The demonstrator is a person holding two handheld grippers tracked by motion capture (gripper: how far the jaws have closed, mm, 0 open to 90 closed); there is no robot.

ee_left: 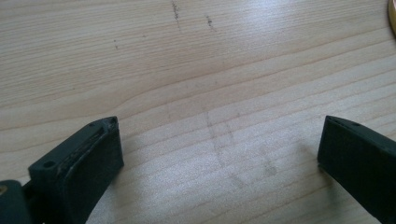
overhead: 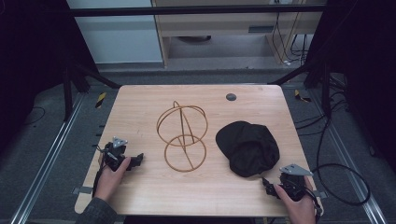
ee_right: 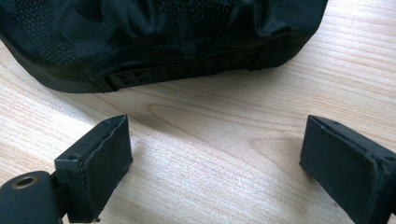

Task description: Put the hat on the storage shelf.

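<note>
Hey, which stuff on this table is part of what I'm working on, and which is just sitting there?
In the job:
- black cap, right in front of the open right gripper
- open left gripper

Just lying about:
- wire stand
- small dark disc at the table's far edge

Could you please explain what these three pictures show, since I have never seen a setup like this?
A person sits at a wooden table with a hand-held claw in each hand. The high view looks down from above: the left claw at the left, the right claw at the right. Each of the other two pictures comes from a camera riding on one claw, looking along its black jaws. On the table lie a wire stand and a black cap. Both claws are open and hold nothing; the right claw faces the cap.
</note>
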